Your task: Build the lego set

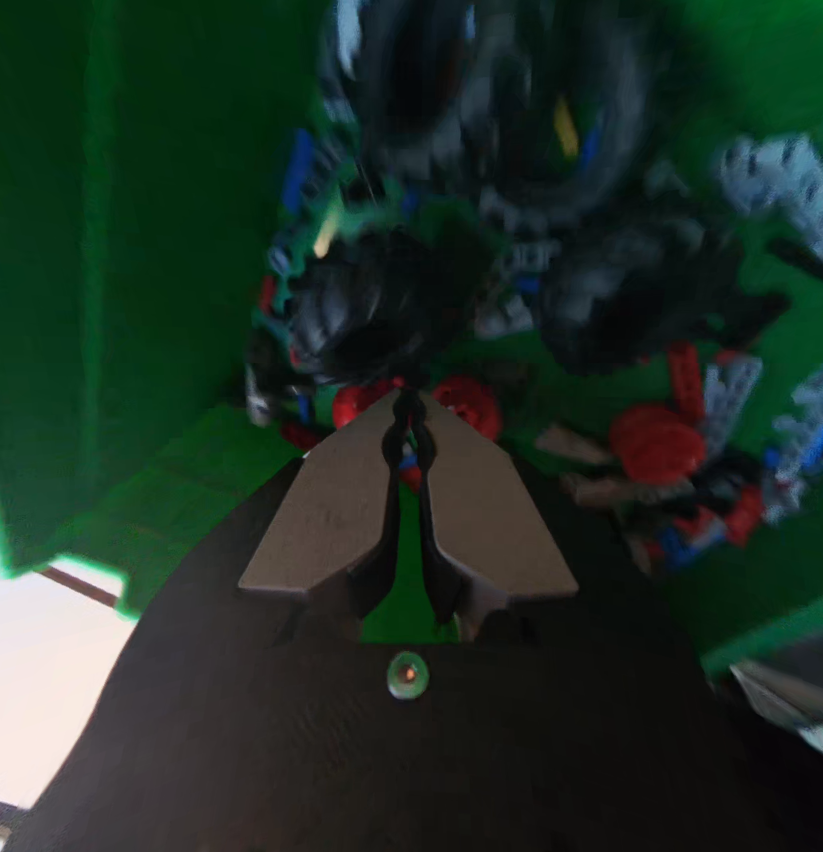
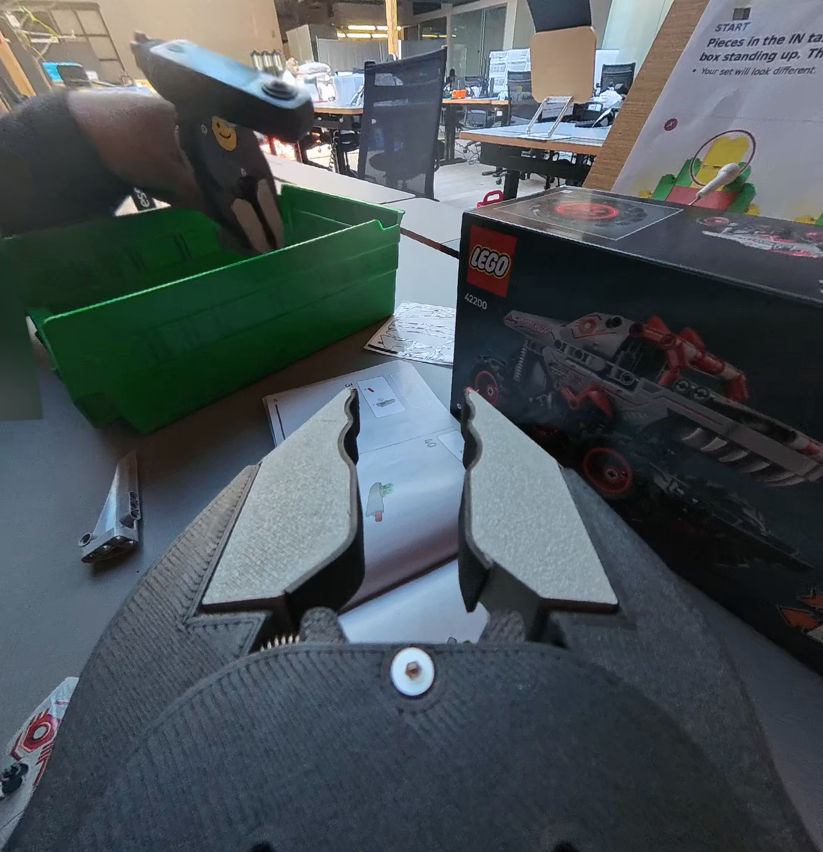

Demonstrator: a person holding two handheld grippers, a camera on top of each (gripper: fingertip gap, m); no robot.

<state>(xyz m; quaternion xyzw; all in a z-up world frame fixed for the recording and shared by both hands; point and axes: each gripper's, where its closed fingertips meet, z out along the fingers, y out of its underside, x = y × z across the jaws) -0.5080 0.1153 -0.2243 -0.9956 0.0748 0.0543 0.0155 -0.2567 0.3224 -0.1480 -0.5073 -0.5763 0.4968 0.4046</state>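
In the left wrist view my left gripper point(image 1: 406, 394) is down inside the green bin point(image 1: 123, 230). Its jaws are pressed together on a small red piece point(image 1: 398, 381) at the tips. The view is blurred. Black tyres point(image 1: 368, 313), red wheel hubs point(image 1: 656, 442) and grey beams point(image 1: 778, 184) lie in the bin beyond it. In the right wrist view my right gripper point(image 2: 409, 401) is open and empty above the open instruction booklet point(image 2: 400, 465). The left gripper point(image 2: 257, 221), held by a hand, reaches into the green bin point(image 2: 216, 332).
The black Lego box point(image 2: 631, 369) stands close on the right of my right gripper. A grey angled piece point(image 2: 117, 511) lies on the grey table at the left. Sticker sheets lie behind the booklet point(image 2: 414, 332) and at the bottom left point(image 2: 31, 747). A printed sign point(image 2: 746, 115) stands behind the box.
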